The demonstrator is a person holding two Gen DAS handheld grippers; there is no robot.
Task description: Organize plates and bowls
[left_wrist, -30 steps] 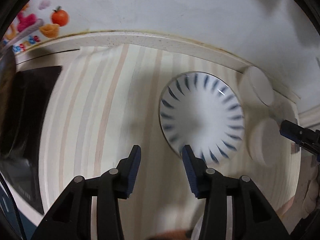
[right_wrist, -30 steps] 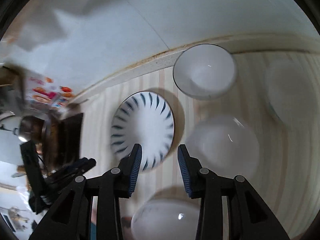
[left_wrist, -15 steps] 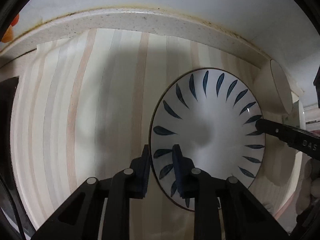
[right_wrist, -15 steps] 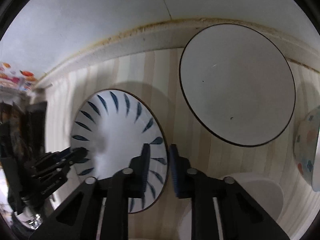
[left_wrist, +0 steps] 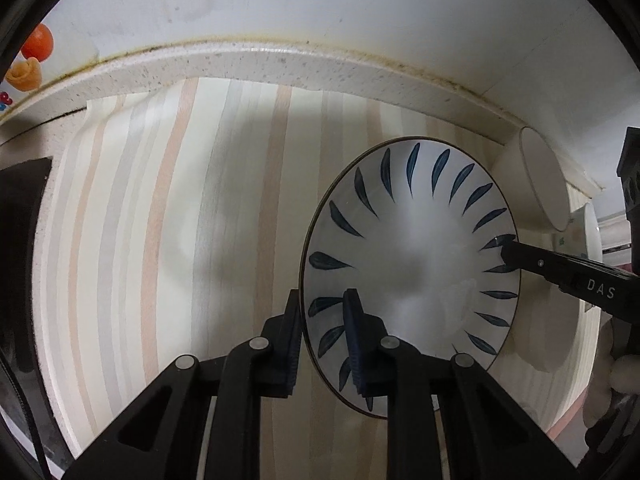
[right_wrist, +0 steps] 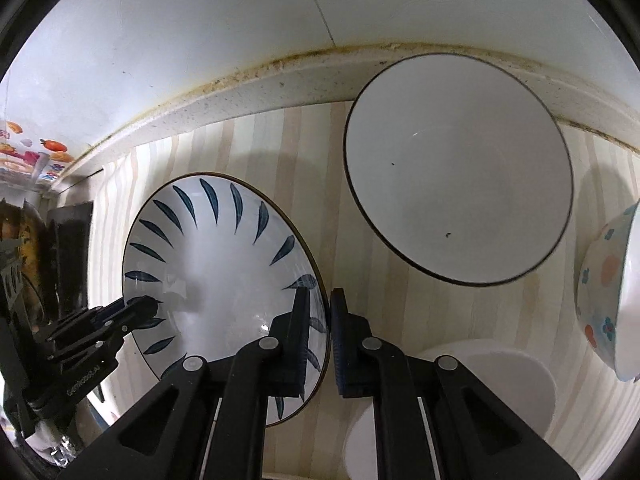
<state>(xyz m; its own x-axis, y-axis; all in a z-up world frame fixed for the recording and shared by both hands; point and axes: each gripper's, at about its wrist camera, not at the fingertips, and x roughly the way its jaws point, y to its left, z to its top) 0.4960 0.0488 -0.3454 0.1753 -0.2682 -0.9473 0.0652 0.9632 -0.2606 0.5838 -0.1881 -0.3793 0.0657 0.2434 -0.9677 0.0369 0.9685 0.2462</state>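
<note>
- Left gripper [left_wrist: 322, 334]: fingers clamped on the near rim of the blue-leaf plate [left_wrist: 416, 248].
- Right gripper [right_wrist: 320, 332]: fingers pinch its opposite rim.
- White bowl [right_wrist: 456, 168] lies beyond the right fingers on the striped surface [left_wrist: 160, 240].

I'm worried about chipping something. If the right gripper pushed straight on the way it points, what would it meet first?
Probably the striped mat under it. The right gripper is already shut on the blue-leaf plate rim, pointing steeply down; depth is unclear.
</note>
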